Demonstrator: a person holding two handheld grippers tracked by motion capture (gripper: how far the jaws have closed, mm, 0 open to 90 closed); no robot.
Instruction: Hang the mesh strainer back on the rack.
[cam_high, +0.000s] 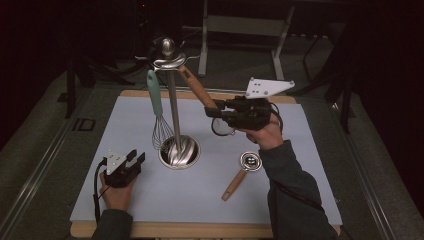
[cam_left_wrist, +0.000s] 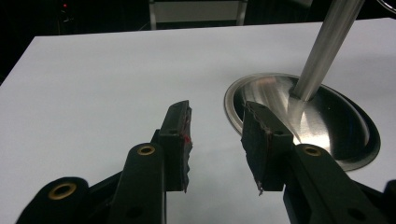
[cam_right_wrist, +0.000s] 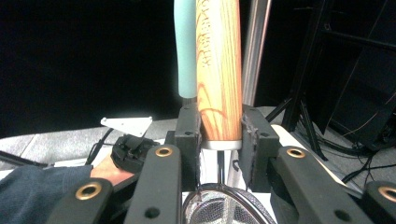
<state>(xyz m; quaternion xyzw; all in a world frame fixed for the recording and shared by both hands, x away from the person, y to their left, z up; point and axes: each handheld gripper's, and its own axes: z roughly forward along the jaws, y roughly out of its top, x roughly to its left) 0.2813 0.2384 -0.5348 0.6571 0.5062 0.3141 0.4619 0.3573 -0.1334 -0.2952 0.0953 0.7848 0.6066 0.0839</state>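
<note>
Pinching the wooden strainer handle (cam_right_wrist: 218, 70), the right tool (cam_right_wrist: 219, 126) grips; the left tool (cam_left_wrist: 215, 140) rests spread, empty.

White mat (cam_high: 200, 200) — stand base (cam_high: 179, 152), wooden-handled scoop (cam_high: 242, 175)

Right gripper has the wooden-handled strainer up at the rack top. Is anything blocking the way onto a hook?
Nothing visible blocks it. The right gripper holds the strainer with its handle tip at the rack's hook ring. The teal-handled whisk hangs from the ring's left side, close beside.
</note>
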